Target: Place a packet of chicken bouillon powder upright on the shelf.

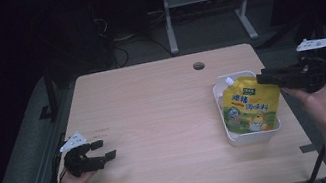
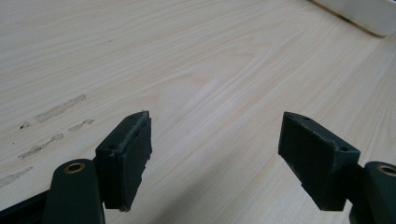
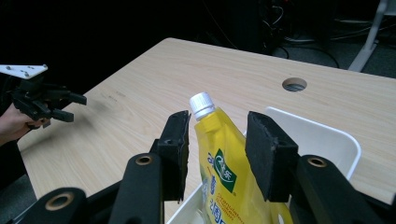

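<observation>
A pale wooden table is standing in a dim room, its grain marked by a few scuffs near the left edge and a round cable hole showing at the far side. Nearest the person, at the near left, the left gripper is resting low over bare wood with its jaws standing wide and nothing between them, as the left gripper view makes plain. Over on the right, a white tray is sitting near the table's right edge, and a yellow spouted pouch is leaning inside it, printed face up, with its white cap pointing toward the far left corner of the tray. The right gripper is hovering at the pouch's upper far edge, coming in from the right; in the right gripper view its pads are standing apart on either side of the pouch's neck, partly open and not pressing on it, so the pouch is lying free. By the look of it, the pouch is going to handle as a soft, sagging thing with liquid shifting inside and a slick film skin, moderately heavy for its size. The stiff spout and the shoulder just below the cap are looking like the surest place to take hold, since the belly would likely bulge and slip. Beyond the table, metal desk legs and cables are fading into darkness.
</observation>
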`<action>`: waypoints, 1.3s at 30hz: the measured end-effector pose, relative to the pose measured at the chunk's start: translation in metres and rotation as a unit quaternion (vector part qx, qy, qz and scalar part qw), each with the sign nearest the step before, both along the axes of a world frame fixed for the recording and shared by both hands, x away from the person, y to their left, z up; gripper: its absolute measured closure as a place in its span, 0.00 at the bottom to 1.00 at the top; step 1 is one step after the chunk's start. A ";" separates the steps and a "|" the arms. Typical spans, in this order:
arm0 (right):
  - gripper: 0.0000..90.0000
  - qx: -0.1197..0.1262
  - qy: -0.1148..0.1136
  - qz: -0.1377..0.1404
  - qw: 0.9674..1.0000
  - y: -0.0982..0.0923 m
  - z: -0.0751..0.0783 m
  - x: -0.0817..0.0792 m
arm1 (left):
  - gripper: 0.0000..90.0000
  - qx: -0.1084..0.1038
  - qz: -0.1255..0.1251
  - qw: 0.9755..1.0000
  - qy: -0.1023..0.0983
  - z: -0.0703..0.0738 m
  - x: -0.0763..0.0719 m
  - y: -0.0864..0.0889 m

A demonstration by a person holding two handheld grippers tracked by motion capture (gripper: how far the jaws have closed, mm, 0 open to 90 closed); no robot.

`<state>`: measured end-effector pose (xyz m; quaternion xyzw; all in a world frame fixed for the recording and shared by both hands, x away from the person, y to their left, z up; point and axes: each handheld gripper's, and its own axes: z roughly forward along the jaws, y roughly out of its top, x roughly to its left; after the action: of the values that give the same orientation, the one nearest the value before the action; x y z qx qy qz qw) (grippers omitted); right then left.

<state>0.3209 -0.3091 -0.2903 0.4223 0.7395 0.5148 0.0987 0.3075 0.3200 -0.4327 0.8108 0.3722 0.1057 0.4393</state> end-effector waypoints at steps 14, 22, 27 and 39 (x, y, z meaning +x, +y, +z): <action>0.64 0.005 -0.006 0.025 1.000 0.014 0.000 -0.003 | 0.28 -0.001 0.000 1.000 0.001 0.000 0.000 0.000; 0.61 -0.007 -0.007 0.069 0.998 0.052 0.001 -0.008 | 0.28 0.000 -0.001 1.000 0.000 0.001 0.000 0.000; 0.58 -0.015 -0.005 0.102 0.995 0.081 -0.003 -0.010 | 0.28 0.000 -0.002 1.000 0.000 0.001 0.000 0.000; 0.52 -0.031 0.023 0.169 0.985 0.147 -0.028 -0.010 | 0.28 -0.002 -0.001 1.000 0.000 0.001 -0.001 0.001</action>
<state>0.3109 -0.1617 -0.3188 0.2997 0.8180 0.4910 0.0065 0.3068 0.3212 -0.4317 0.8099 0.3717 0.1049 0.4414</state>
